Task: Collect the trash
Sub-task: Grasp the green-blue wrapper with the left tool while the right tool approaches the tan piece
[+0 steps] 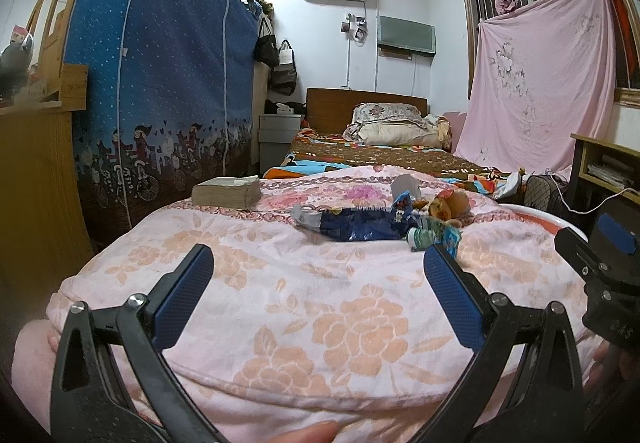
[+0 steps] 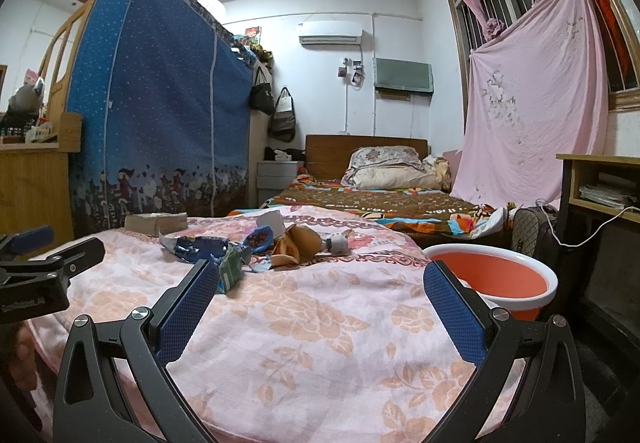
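Observation:
A pile of trash lies on the pink floral blanket [image 1: 320, 303]: a dark blue wrapper [image 1: 356, 227], a green wrapper [image 1: 432, 237], orange peel [image 1: 448, 203] and a white scrap [image 1: 404, 185]. In the right wrist view the same pile shows the blue wrapper [image 2: 204, 247], green wrapper [image 2: 232, 271] and peel [image 2: 296, 243]. My left gripper [image 1: 318, 263] is open and empty, short of the pile. My right gripper [image 2: 318, 277] is open and empty, with its left finger near the green wrapper. An orange basin with a white rim [image 2: 500, 277] stands right of the blanket.
A thick book [image 1: 226, 191] lies on the blanket at the far left. A second bed [image 1: 372, 155] with pillows is behind. A blue fabric wardrobe [image 1: 160, 83] stands left, a wooden desk [image 2: 600, 183] right, with a dark bag [image 2: 532, 227] and a white cable on the floor.

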A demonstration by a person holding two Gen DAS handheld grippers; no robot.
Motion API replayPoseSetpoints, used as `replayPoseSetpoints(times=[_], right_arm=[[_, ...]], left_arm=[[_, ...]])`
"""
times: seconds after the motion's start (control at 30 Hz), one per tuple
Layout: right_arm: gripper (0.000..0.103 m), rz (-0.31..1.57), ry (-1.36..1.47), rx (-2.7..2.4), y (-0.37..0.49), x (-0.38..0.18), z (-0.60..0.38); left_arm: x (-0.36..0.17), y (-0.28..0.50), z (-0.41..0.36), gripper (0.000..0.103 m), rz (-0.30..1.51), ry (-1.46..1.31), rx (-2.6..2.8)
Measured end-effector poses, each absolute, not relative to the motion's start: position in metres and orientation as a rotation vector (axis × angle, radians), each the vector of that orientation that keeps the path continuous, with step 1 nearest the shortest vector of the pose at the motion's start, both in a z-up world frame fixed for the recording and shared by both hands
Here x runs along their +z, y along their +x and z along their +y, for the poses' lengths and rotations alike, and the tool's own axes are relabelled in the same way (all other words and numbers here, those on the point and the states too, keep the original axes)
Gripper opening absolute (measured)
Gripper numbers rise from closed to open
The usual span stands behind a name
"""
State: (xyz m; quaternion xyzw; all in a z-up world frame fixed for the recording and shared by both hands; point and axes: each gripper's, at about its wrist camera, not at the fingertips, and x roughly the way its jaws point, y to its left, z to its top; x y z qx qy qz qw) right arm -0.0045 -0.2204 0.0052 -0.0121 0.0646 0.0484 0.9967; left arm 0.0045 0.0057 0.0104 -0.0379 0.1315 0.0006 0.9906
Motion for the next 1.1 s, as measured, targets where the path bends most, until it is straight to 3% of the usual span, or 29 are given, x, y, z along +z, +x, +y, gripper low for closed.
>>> replayPoseSetpoints(times=[0.37,0.63,0.9,1.0,1.1], right_arm=[[0.103,0.099,-0.059,0.081,0.031,0.036,-0.236],[0.103,0.136,-0.077,0.119,0.086,0.056,-0.249],[0.102,0.301,-0.062,0.198,0.125,0.040,-0.252],[0.091,0.378,-0.080,0.250,0.138,0.030,-0.245],[0.079,0.447,-0.119,0.303,0.149,0.023,-0.232]], left_arm=[[0.039,0.054,-0.008,0.092,0.283,-0.108,-0.054],[0.043,0.100,-0.029,0.088,0.396,-0.160,-0.127],[0.014,0.125,-0.053,0.062,0.607,-0.177,-0.231],[0.005,0.128,-0.059,0.052,0.675,-0.182,-0.268],[-0.001,0.130,-0.067,0.032,0.725,-0.170,-0.300]])
